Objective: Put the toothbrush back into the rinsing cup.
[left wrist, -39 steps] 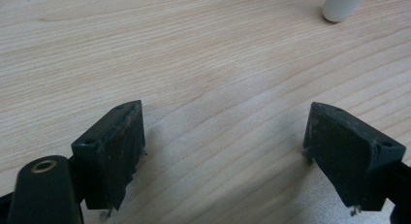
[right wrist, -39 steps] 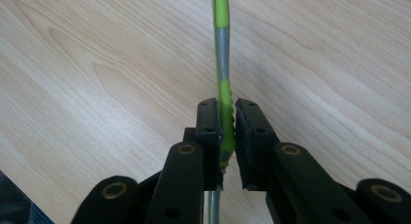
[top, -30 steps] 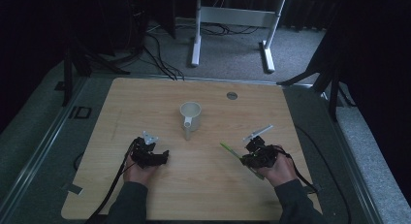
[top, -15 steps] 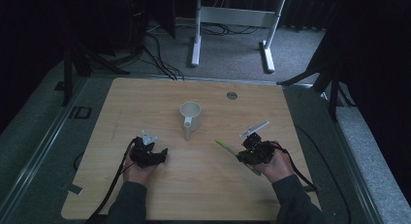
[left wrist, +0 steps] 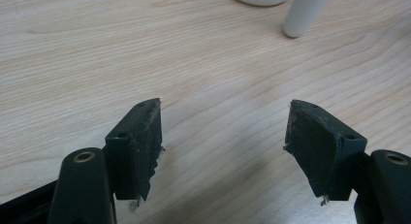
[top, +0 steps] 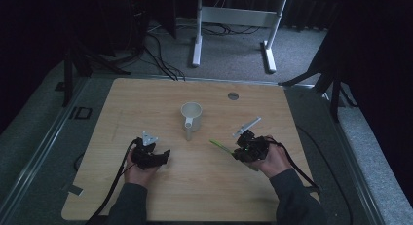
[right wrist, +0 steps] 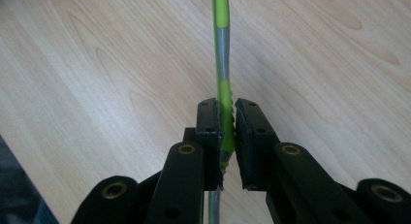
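now green pen [right wrist: 222, 64] level, pointing toward mug [top: 191, 114]

room: dim | floor: grey carpet [top: 234, 54] | furniture: wooden table [top: 146, 98], white desk frame [top: 234, 15] behind

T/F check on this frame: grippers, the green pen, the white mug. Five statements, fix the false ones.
1. The right gripper is clamped on the green pen. True.
2. The left gripper holds the white mug. False: its jaws stand open over bare wooden table, nothing between them.
3. The mug stands upright between the two grippers and farther up the table. True.
4. The pen's free end rests inside the mug. False: it points toward the mug but stops short, clear of it.
5. The mug lies tipped on its side. False: its opening faces up.
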`<state>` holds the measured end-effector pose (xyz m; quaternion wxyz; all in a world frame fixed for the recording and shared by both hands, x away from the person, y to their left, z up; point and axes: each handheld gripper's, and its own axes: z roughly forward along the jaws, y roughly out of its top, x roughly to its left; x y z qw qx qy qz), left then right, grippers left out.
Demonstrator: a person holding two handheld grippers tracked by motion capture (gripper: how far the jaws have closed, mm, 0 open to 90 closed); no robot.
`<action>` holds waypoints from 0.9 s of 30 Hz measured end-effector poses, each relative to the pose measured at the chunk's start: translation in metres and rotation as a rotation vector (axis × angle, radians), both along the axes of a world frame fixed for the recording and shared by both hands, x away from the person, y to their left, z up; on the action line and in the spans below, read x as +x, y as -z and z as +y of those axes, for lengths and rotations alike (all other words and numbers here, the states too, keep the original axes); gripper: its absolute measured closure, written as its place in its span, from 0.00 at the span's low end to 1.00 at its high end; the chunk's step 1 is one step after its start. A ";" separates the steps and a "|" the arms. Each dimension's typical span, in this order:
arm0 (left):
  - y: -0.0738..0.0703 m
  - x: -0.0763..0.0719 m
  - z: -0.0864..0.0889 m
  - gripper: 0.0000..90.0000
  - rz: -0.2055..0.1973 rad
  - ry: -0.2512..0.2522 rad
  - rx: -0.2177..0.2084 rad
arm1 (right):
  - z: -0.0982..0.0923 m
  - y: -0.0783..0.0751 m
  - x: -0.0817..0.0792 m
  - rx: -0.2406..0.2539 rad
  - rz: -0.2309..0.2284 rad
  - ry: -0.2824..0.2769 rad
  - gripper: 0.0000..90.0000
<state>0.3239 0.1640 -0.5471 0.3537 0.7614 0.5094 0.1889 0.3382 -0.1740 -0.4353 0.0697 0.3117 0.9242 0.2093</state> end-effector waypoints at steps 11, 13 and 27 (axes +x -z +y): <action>-0.006 -0.006 -0.003 0.34 -0.022 0.046 -0.039 | 0.008 0.004 0.010 -0.043 0.013 -0.082 0.90; -0.008 -0.007 -0.003 0.35 -0.032 0.057 -0.042 | 0.008 0.005 0.012 -0.050 0.016 -0.094 0.90; -0.022 -0.013 -0.004 0.39 -0.056 0.172 -0.064 | 0.008 0.003 0.015 -0.077 0.009 -0.195 0.90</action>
